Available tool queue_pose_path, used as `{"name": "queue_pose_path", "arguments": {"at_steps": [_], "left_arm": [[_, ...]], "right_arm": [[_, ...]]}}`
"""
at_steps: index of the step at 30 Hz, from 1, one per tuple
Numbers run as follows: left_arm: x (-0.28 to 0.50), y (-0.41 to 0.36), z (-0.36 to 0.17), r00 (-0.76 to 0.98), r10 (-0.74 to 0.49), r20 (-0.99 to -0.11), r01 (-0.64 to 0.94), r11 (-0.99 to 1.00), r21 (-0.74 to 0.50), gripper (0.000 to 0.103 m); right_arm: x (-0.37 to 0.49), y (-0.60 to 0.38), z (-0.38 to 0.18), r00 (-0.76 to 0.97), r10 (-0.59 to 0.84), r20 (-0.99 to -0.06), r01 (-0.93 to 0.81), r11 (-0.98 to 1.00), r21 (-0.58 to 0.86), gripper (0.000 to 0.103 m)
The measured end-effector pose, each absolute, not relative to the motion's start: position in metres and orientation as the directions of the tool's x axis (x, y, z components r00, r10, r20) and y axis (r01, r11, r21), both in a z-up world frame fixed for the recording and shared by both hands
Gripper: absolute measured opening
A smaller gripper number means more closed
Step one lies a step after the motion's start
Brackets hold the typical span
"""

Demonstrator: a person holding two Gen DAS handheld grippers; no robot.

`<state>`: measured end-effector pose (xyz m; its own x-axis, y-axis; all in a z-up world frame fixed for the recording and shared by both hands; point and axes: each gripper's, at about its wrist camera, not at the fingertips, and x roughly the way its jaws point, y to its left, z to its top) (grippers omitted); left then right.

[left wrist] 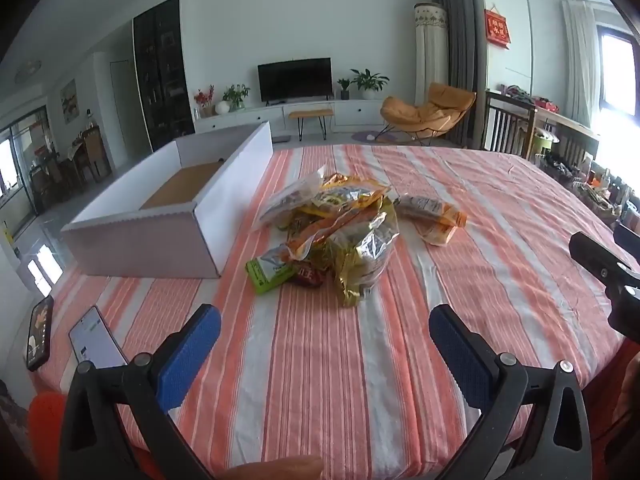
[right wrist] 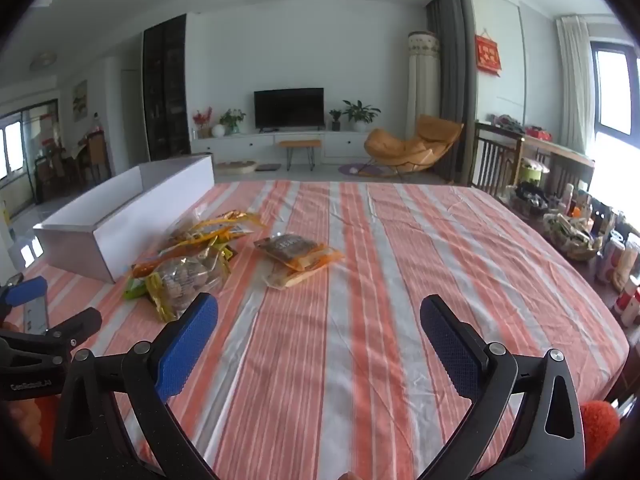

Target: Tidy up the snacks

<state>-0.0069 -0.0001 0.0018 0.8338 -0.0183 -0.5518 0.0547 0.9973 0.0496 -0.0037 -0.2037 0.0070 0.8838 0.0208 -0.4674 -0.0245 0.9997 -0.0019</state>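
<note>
Both grippers are spread wide and holding nothing. The left hand-held gripper (left wrist: 325,330) hangs at the bottom of its frame over the striped counter (left wrist: 500,208), with the snack pile (left wrist: 332,232) dead centre just ahead. One orange snack packet (left wrist: 434,216) lies apart, right of the pile. The white cardboard box (left wrist: 160,236) sits open at the left. The right hand-held gripper (right wrist: 319,320) sees the pile at its middle left. Two phones (left wrist: 96,340) lie at the lower left.
</note>
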Motion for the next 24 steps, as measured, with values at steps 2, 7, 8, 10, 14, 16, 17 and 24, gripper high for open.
{"name": "queue_pose_path", "arguments": {"at_steps": [2, 7, 8, 10, 14, 16, 17, 24], "left_arm": [[-0.002, 0.004, -0.01, 0.815, -0.026, -0.579, 0.054, 0.998, 0.03, 0.103], [0.012, 0.006, -0.019, 0.784, -0.009, -0.62, 0.046, 0.998, 0.043, 0.103], [0.014, 0.006, -0.019, 0.78, -0.005, -0.626, 0.043, 0.998, 0.045, 0.103], [0.016, 0.008, -0.018, 0.772, -0.001, -0.635, 0.036, 0.998, 0.043, 0.103], [0.017, 0.012, -0.018, 0.768, 0.004, -0.641, 0.027, 0.999, 0.039, 0.103], [0.017, 0.012, -0.018, 0.766, 0.008, -0.643, 0.023, 0.999, 0.04, 0.103], [0.017, 0.012, -0.018, 0.764, 0.009, -0.645, 0.022, 0.999, 0.04, 0.103], [0.018, 0.011, -0.02, 0.757, 0.022, -0.652, 0.017, 0.998, 0.053, 0.103]], "right_arm": [[-0.003, -0.203, 0.007, 0.884, 0.026, -0.467, -0.027, 1.0, 0.004, 0.102], [-0.003, -0.2, 0.007, 0.884, 0.031, -0.467, -0.037, 0.999, -0.002, 0.102], [-0.003, -0.201, 0.006, 0.884, 0.032, -0.466, -0.038, 0.999, -0.003, 0.102], [-0.002, -0.201, 0.0, 0.883, 0.034, -0.468, -0.041, 0.999, -0.005, 0.102], [0.001, -0.192, 0.002, 0.878, 0.027, -0.479, -0.046, 0.999, -0.028, 0.102], [0.0, -0.193, 0.002, 0.878, 0.029, -0.477, -0.048, 0.998, -0.028, 0.102], [0.0, -0.193, 0.002, 0.878, 0.029, -0.477, -0.049, 0.998, -0.029, 0.102], [-0.001, -0.192, 0.001, 0.877, 0.03, -0.48, -0.053, 0.998, -0.033, 0.102]]}}
